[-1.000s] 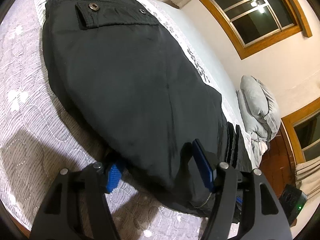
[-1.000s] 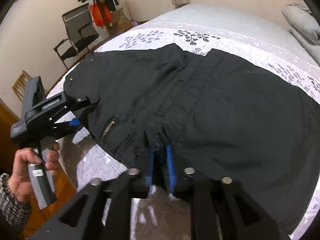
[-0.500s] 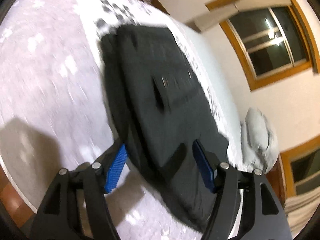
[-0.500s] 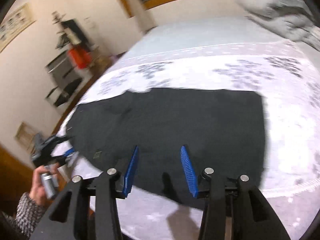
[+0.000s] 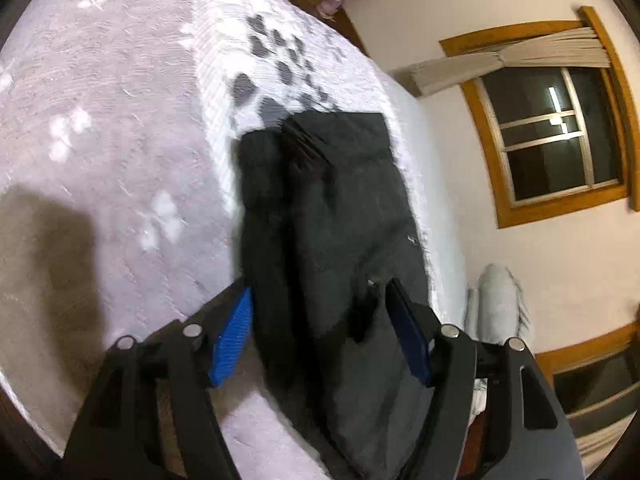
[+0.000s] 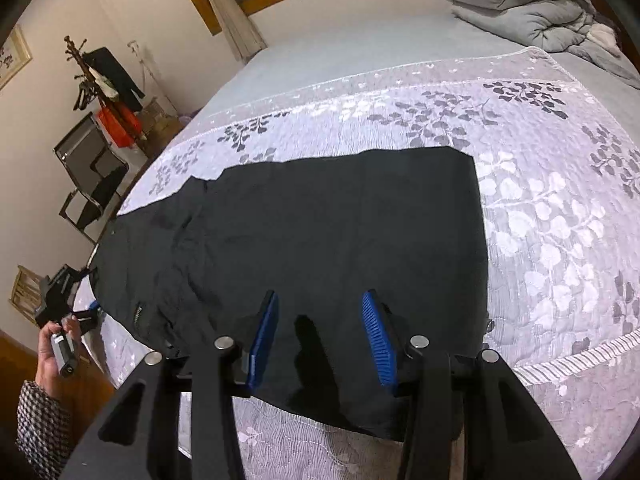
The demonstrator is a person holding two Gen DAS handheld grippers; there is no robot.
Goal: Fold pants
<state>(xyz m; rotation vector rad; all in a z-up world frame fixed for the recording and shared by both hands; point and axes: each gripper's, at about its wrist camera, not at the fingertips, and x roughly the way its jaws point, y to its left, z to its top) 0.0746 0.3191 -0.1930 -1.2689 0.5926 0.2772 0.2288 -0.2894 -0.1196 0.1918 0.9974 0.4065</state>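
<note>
The black pants [image 6: 320, 220] lie flat on the patterned bedspread [image 6: 540, 208], folded lengthwise into a long strip with the waist and zipper at the left. My right gripper [image 6: 319, 296] hovers open over their near edge, nothing between its blue pads. In the left wrist view, which is blurred, the pants [image 5: 340, 208] stretch away from me. My left gripper [image 5: 320, 292] hangs above their near end, open, its jaws closing slightly with no cloth pinched. The right wrist view also shows the left gripper [image 6: 60, 300] at the far left, held by a hand [image 6: 52, 356] beside the waist end.
A crumpled grey duvet [image 6: 520, 4] lies at the head of the bed. A chair [image 6: 92, 172] and a coat rack [image 6: 104, 80] stand beyond the bed's left side. A wood-framed window [image 5: 560, 136] is on the wall. The bed's edge runs just below both grippers.
Both grippers have let go of the pants' edge and drawn back and up. The right one has opened. The pants now lie flat on the bedspread.
</note>
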